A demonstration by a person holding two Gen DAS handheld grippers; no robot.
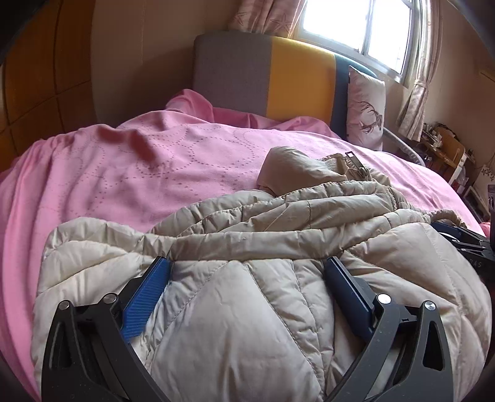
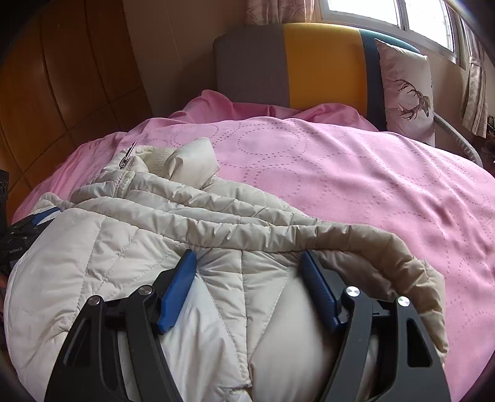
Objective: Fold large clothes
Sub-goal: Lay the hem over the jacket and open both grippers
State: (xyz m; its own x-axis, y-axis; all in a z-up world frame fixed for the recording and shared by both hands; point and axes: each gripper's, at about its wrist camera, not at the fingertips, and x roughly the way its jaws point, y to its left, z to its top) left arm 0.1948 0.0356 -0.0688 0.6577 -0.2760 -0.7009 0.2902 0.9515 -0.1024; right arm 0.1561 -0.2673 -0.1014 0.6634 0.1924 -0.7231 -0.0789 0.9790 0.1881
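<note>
A: Start closest in. What is each gripper doing?

B: The left gripper (image 1: 247, 272) has its blue fingers (image 1: 145, 300) spread wide, with a thick bulge of the beige quilted down jacket (image 1: 263, 309) swelling up between them. The right gripper (image 2: 249, 266) is the same: jaws apart, puffy fabric bulging between its blue pads (image 2: 178, 293). Whether either one really squeezes the fabric, I cannot tell.

A: And where does the jacket lie?

B: Bunched on the pink bedspread (image 1: 108, 173), at the near end of the bed, with a rolled fold running across just past both sets of fingertips.

A: Does either view give something the other lacks?

B: The left wrist view catches the right gripper's dark body at its far right edge, half under the jacket. The right wrist view shows the left one at its own left edge. The zipper pull (image 2: 128, 156) stands out clearly in the right view, up by the collar; in the left view it is darker and smaller.

A: Farther back?

B: A grey, yellow and blue headboard (image 2: 321, 62), a deer-print pillow (image 2: 405, 89) leaning on it, a window (image 1: 355, 21) with curtains. Only the left view shows a cluttered desk (image 1: 445, 148) at the right.
</note>
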